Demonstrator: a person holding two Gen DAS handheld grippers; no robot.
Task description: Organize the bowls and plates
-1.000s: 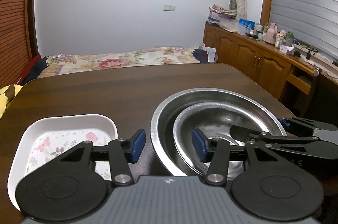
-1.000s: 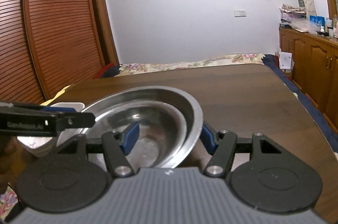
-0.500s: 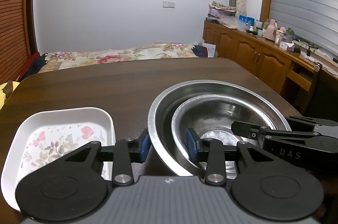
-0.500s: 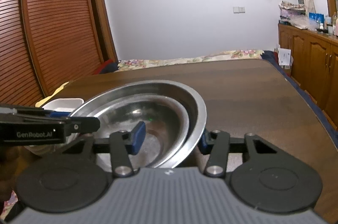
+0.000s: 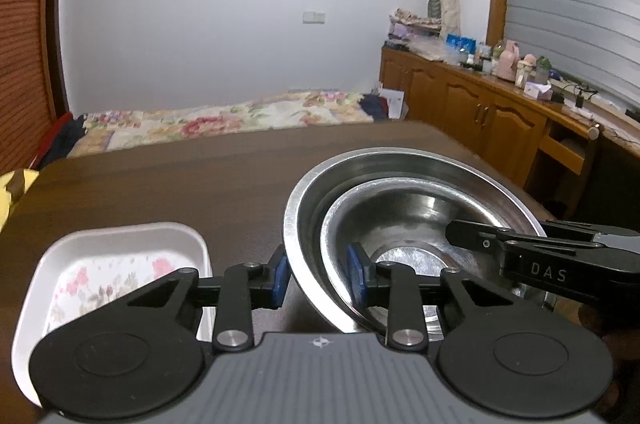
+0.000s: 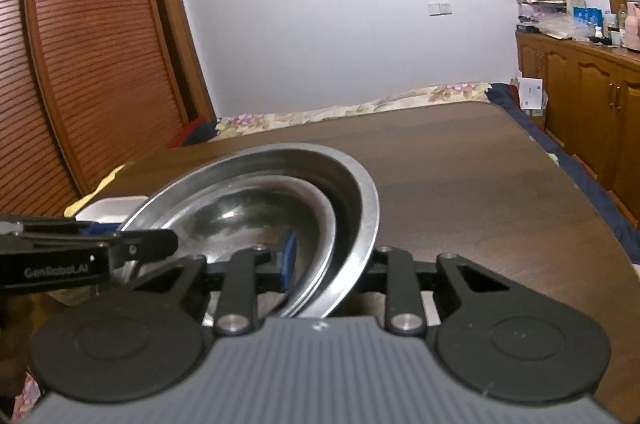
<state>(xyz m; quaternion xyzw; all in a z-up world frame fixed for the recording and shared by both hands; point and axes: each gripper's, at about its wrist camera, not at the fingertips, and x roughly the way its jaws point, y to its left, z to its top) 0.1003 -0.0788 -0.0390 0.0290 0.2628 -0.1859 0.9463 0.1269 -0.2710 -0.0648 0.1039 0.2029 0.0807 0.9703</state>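
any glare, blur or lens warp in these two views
Left wrist view: bright glare on the inner steel bowl, floral tray soft and blurred, wardrobe edge bowed by the fisheye. Right wrist view: outer steel bowl rim smeared near the lens, wardrobe slats curve.

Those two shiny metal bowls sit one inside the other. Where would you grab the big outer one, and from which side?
By its thin flared rim, from opposite sides. The big steel bowl is wide, smooth and round, so only its rim fits between fingers. The left gripper and right gripper have just been closing over the near rims, one finger inside the smaller bowl, one outside, so both bowls likely lift together.
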